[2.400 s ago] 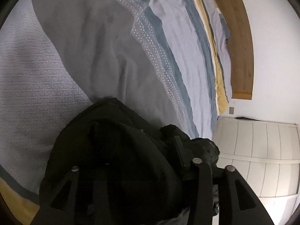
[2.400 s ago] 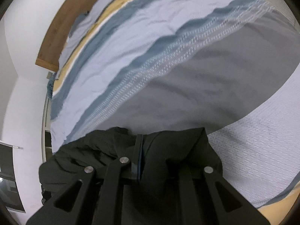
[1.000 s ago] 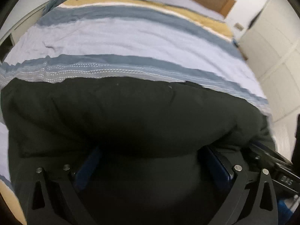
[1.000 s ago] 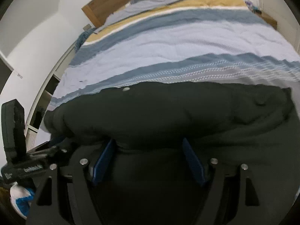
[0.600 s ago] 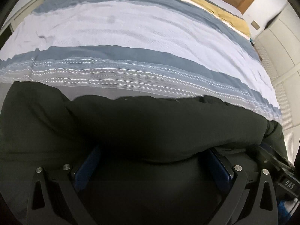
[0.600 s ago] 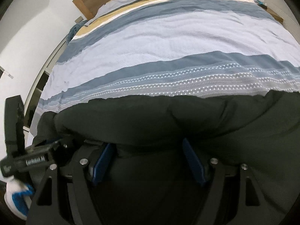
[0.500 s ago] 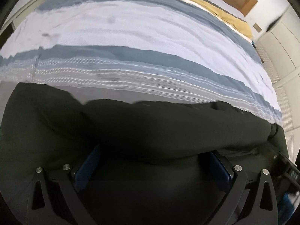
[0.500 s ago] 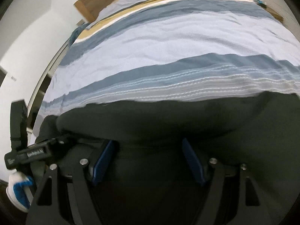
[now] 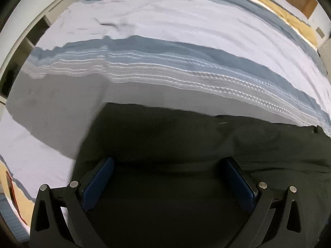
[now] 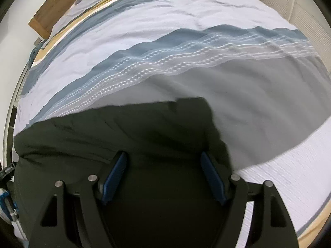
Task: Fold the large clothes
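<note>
A large black garment lies spread on the striped bedspread; it also fills the lower part of the right wrist view. My left gripper is open, its blue pads wide apart just above the garment near its left edge. My right gripper is open too, over the garment near its right edge. Neither holds cloth. The garment's near part is hidden under the gripper frames.
The bed has blue, white, grey and yellow stripes, with a wooden headboard at the far end. White cupboard doors stand to the right. A shelf unit stands to the left.
Both grippers carried the bunched garment onto the bed, opened, and let it go. It now lies flatter and lower in both views, with more bedspread showing beyond it.
</note>
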